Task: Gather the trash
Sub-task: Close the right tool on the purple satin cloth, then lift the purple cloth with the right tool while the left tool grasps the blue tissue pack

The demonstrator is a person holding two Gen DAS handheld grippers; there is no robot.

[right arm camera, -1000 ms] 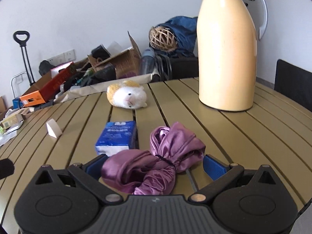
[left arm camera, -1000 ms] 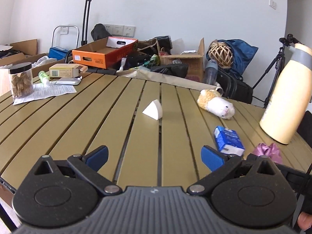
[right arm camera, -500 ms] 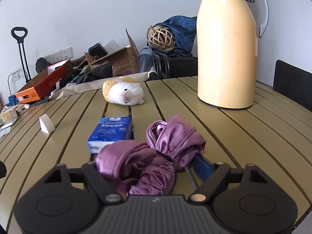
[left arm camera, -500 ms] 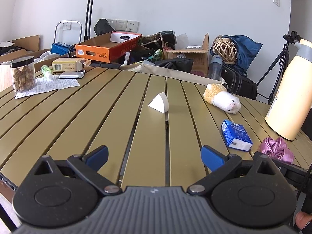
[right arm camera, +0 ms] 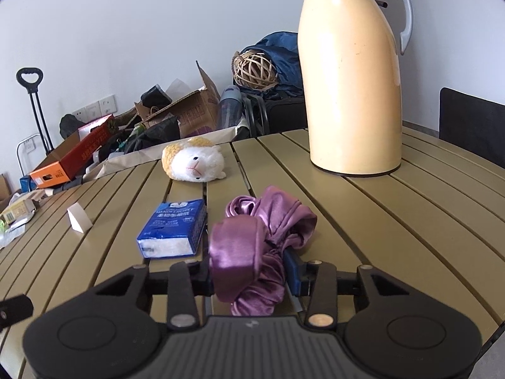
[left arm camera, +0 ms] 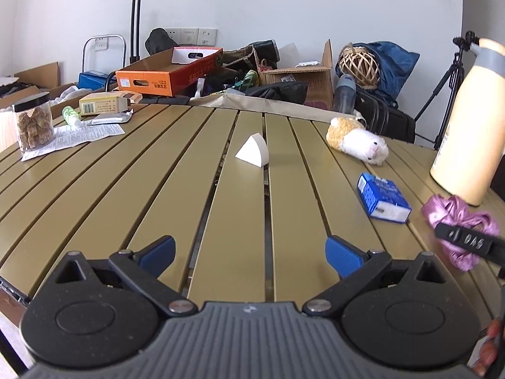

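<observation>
Right gripper jaws just closed, pinching crumpled purple satin cloth near right edge of slatted olive tabletop, likely for lifting away. Left gripper wide open, empty, waiting.

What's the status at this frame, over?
Right gripper has just been closing, now shut on purple satin cloth. Left gripper open, empty. Blue tissue pack close beside cloth; otherwise nothing in the way.

Both wrist views look low across one table, sharing its clutter.
</observation>
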